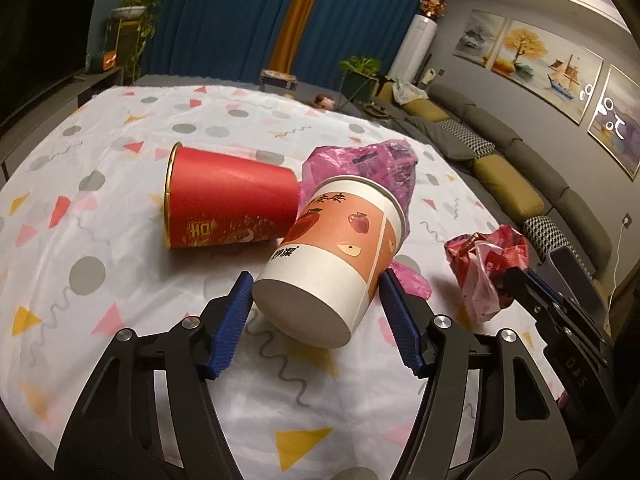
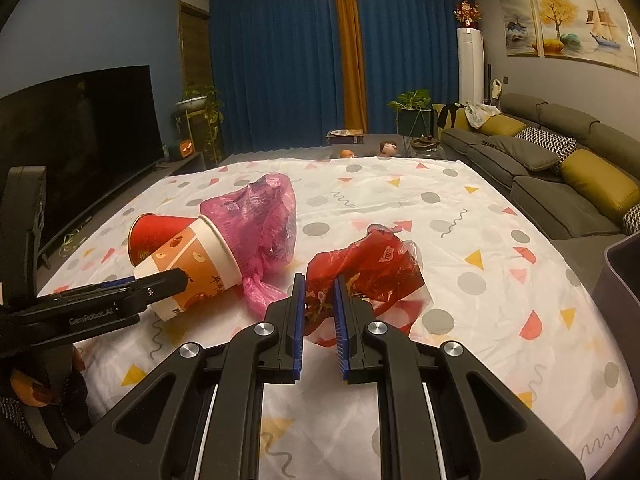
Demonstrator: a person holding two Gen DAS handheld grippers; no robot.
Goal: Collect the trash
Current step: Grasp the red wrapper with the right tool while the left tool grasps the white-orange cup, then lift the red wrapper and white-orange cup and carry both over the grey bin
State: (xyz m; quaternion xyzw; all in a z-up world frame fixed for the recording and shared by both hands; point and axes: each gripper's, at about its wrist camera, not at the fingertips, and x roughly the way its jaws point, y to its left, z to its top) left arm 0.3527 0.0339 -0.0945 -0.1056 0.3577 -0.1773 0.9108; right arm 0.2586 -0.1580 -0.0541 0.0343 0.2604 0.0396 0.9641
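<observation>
Straddling the base of the orange paper cup (image 1: 328,264), the left gripper (image 1: 316,312) has its blue pads at the cup's sides, though whether they press yet is hard to tell. To the right, the right gripper (image 2: 319,320) is clenched on the crumpled red bag (image 2: 368,276). Just beyond the cup lie the red cup (image 1: 228,204) on its side and the pink bag (image 1: 372,168), both untouched on the patterned cloth (image 1: 100,240). Nothing appears binned yet; a dark container (image 2: 622,276) at the right edge is cut off
</observation>
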